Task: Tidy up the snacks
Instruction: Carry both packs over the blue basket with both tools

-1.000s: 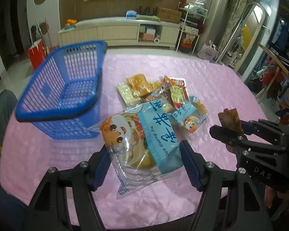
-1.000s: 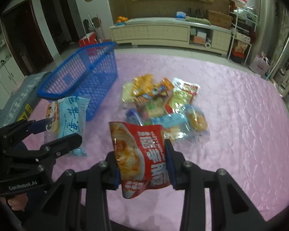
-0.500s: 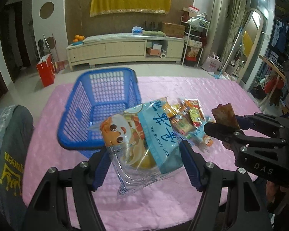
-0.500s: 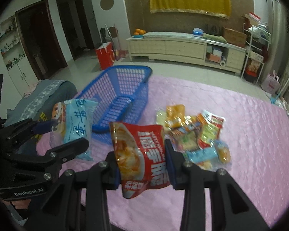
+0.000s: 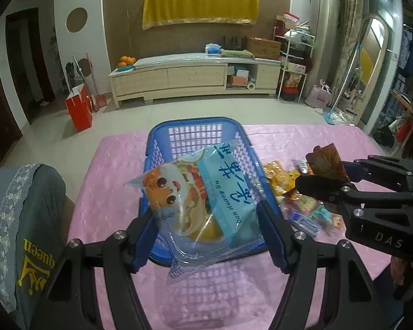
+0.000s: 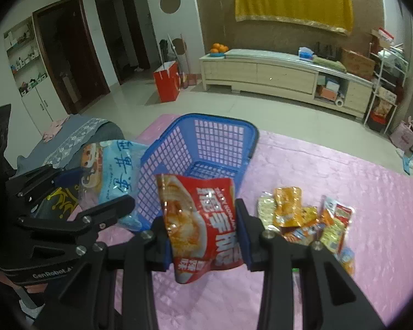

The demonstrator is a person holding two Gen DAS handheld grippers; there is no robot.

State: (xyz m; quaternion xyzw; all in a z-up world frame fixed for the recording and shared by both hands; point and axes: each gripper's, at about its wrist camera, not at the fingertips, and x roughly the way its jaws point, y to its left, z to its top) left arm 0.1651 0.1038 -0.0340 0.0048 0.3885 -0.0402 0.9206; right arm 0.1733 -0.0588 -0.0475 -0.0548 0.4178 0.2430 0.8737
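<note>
Over the near edge of the blue basket (image 5: 198, 148), the left gripper (image 5: 206, 220) is clamped on a clear-and-blue snack bag (image 5: 203, 192) printed with a cartoon face; the bag sits between both blue pads and overlaps the basket's rim in the left wrist view. Whether it hangs above the opening or just short of it cannot be told from this angle. Right gripper (image 6: 203, 225) is clamped on a red snack packet (image 6: 201, 220), held upright between its pads, just beside the basket's right wall. Basket stands on the pink tablecloth (image 6: 330, 170) toward the far left corner of the tabletop; its mesh floor shows nothing inside where visible. Loose snack pile (image 6: 308, 220) lies on the cloth to the right of the basket, apart from it: orange, yellow and mixed wrappers overlapping one another. Grey garment (image 5: 27, 220) with yellow "queen" lettering is draped at the left edge. Wooden sideboard (image 5: 195, 77) stands along the far wall, with a red bag (image 5: 79, 107) on the floor to its left.
</note>
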